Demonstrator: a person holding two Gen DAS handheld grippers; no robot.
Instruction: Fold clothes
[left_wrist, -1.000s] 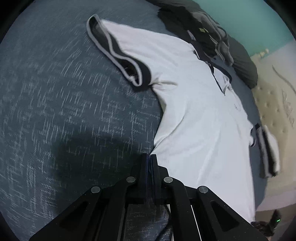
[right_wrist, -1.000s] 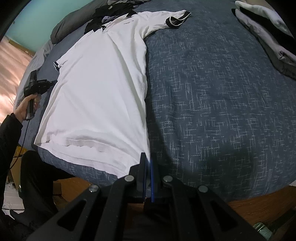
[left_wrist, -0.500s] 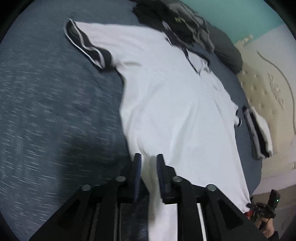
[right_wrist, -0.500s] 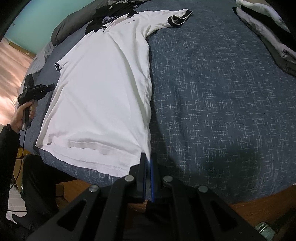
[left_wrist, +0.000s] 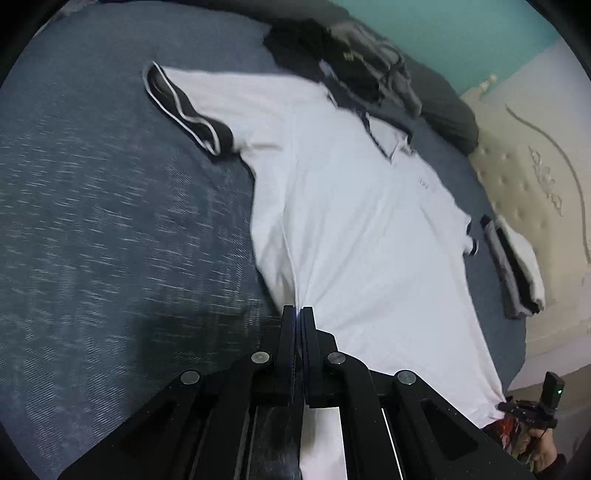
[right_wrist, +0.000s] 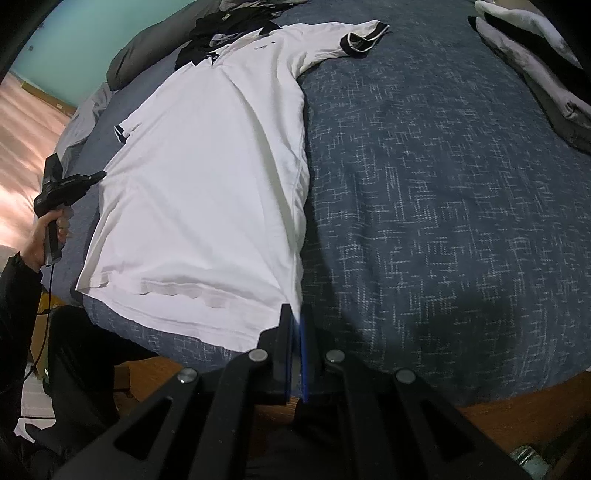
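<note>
White polo shirt (right_wrist: 207, 177) with black-trimmed sleeves lies spread flat on the blue patterned bed (right_wrist: 424, 192). Left gripper (left_wrist: 297, 314) is clamped on its side seam; right gripper (right_wrist: 295, 314) is clamped on the hem corner at the bed's edge.

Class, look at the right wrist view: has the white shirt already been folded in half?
No: the white shirt lies spread flat on the blue bedspread, with its black-cuffed sleeve stretched out.
</note>
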